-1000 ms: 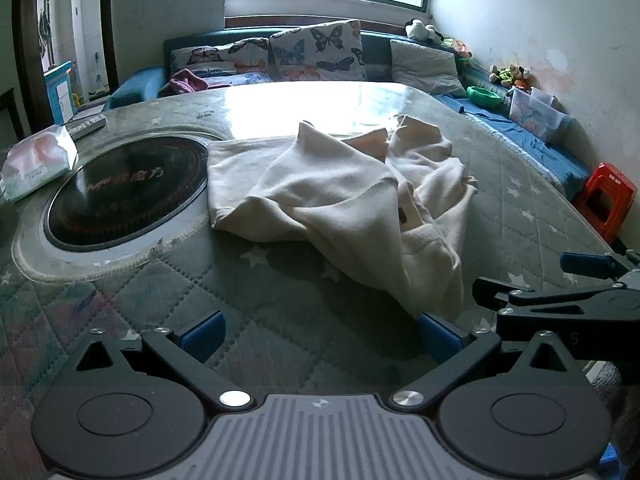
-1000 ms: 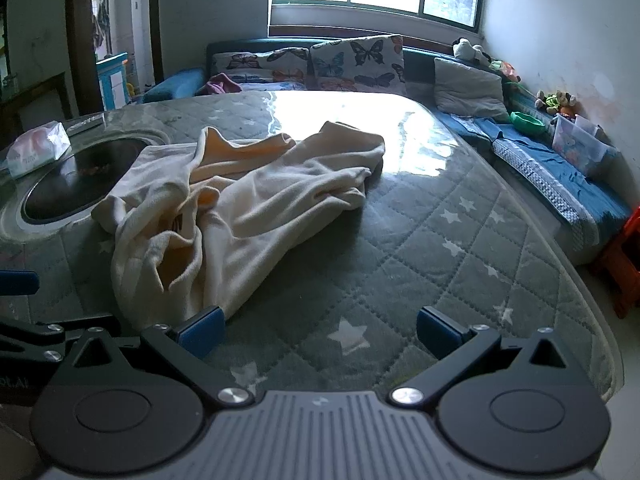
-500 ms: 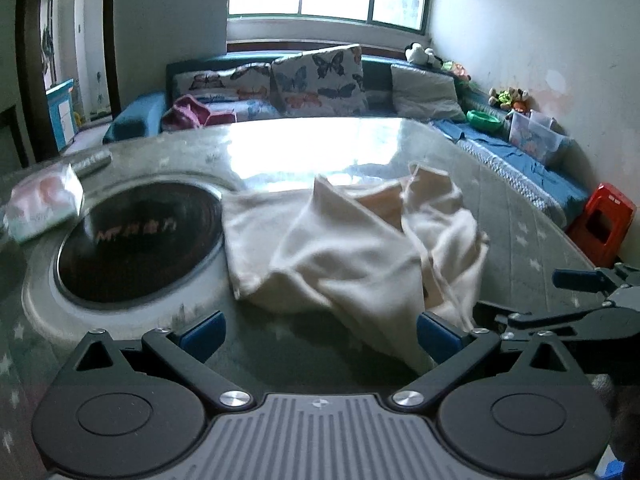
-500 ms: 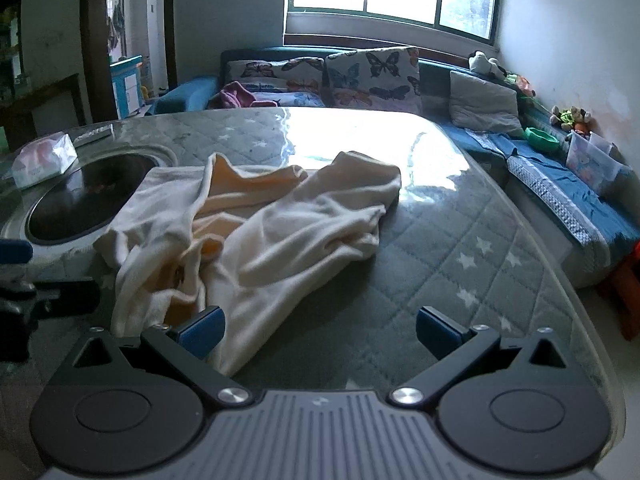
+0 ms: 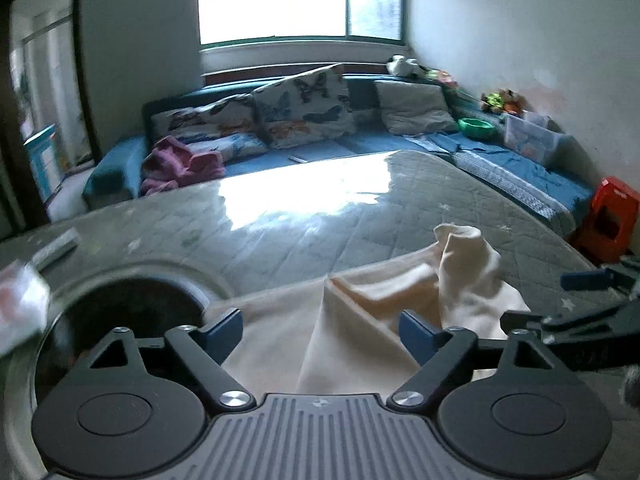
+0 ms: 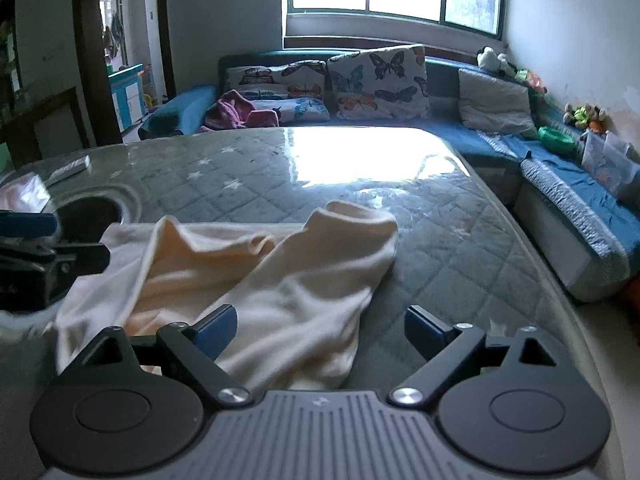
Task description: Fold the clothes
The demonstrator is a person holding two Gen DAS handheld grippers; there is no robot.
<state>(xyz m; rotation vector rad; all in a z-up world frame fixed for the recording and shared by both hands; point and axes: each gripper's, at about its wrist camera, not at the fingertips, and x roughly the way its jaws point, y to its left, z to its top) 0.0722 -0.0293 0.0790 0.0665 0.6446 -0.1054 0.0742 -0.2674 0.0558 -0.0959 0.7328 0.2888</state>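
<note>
A crumpled cream garment (image 5: 360, 320) lies on the quilted grey-green table (image 5: 320, 232); it also shows in the right wrist view (image 6: 288, 280). My left gripper (image 5: 320, 332) is open, its blue-tipped fingers over the garment's near part. My right gripper (image 6: 320, 328) is open over the garment's near right edge. The right gripper shows at the right edge of the left wrist view (image 5: 588, 300), and the left one at the left edge of the right wrist view (image 6: 36, 248). Whether either touches the cloth cannot be told.
A round black hob (image 5: 120, 312) is set into the table at the left, with a tissue pack (image 5: 16, 304) and a remote (image 5: 56, 246) beside it. A blue sofa with butterfly cushions (image 6: 376, 84) runs behind and along the right. A red stool (image 5: 608, 220) stands at the right.
Both grippers have moved forward and lower over the garment, which now fills the space between their fingers. The garment lies as before. Both stay open.
</note>
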